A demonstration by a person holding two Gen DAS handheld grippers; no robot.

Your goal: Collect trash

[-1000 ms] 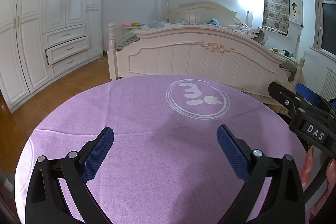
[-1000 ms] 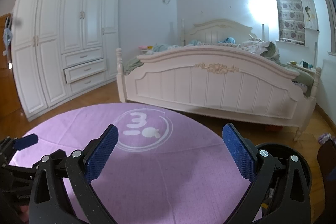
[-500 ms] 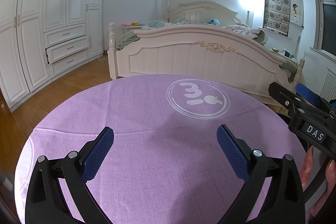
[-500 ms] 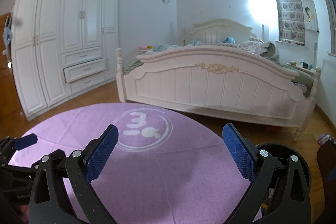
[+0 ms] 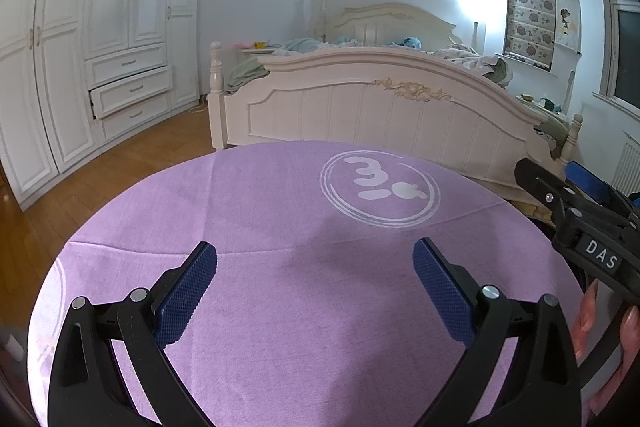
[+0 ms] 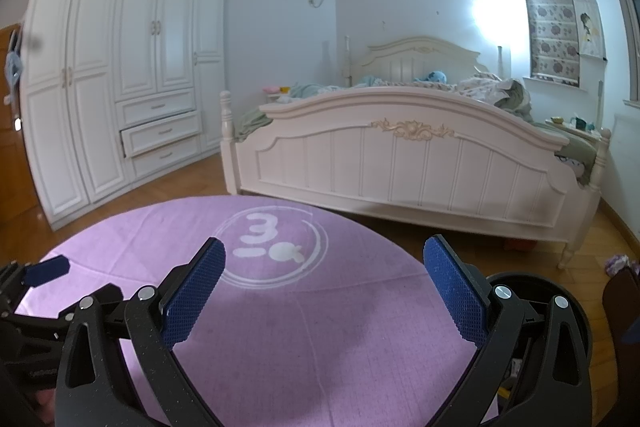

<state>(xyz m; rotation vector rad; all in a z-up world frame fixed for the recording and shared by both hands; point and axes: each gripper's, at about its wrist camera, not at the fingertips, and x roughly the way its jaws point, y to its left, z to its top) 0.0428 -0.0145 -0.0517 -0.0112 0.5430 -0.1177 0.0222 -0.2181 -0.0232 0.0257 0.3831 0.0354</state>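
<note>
My left gripper [image 5: 316, 281] is open and empty, held low over a round table with a purple cloth [image 5: 280, 211] that bears a white logo [image 5: 380, 189]. My right gripper [image 6: 324, 285] is open and empty over the same purple cloth [image 6: 304, 331], near its right edge. A black round bin [image 6: 576, 311] stands on the floor just right of the table, partly hidden by my right finger; some scraps show inside it. No trash shows on the cloth. The right gripper shows at the right edge of the left wrist view [image 5: 576, 211].
A cream bed [image 6: 416, 155] with a high footboard stands behind the table. A white wardrobe [image 6: 120, 79] with one drawer ajar fills the left wall. Wooden floor [image 5: 132, 155] lies between them. A small purple scrap [image 6: 616, 263] lies on the floor at far right.
</note>
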